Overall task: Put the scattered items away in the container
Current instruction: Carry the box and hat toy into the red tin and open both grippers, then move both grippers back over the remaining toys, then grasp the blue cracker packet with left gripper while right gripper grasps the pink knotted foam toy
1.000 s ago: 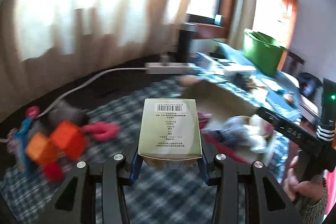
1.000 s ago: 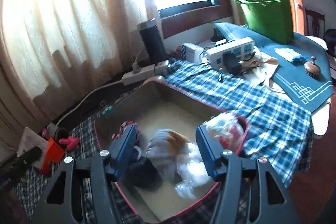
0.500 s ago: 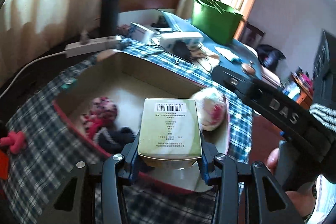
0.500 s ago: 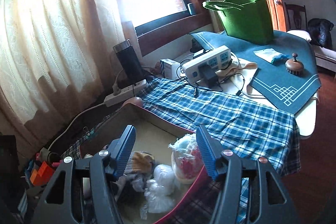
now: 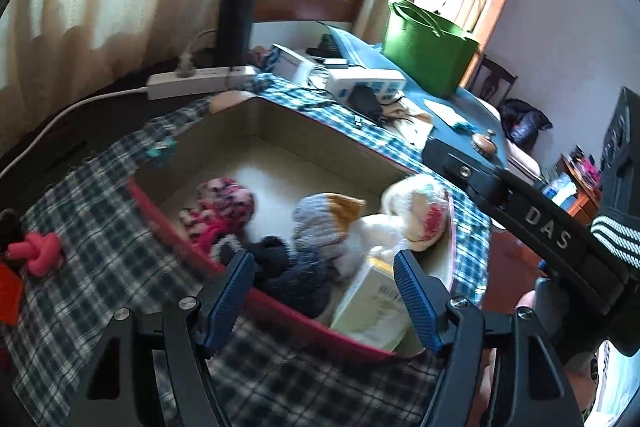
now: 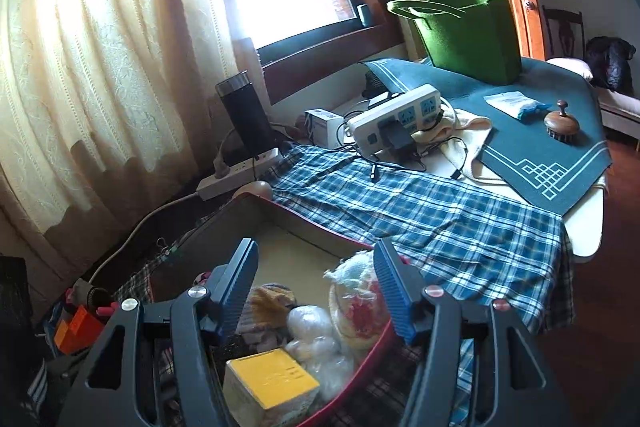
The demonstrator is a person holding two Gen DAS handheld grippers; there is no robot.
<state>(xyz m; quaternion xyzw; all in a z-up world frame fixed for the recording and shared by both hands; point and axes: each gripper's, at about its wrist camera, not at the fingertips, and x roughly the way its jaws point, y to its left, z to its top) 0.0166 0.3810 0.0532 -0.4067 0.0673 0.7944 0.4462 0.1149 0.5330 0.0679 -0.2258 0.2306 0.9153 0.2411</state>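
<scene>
Both jaws released above plaid cloth (image 5: 100, 267); left just opened, box (image 5: 376, 307) dropped.

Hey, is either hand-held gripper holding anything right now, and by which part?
Nothing is held. The left hand-held gripper has just been opening; the box lies free in the container. The right hand-held gripper is open.

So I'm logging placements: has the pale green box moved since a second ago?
Yes. The pale green box, then clamped above the plaid cloth, now lies inside the container; the left hand-held gripper has just opened.
</scene>
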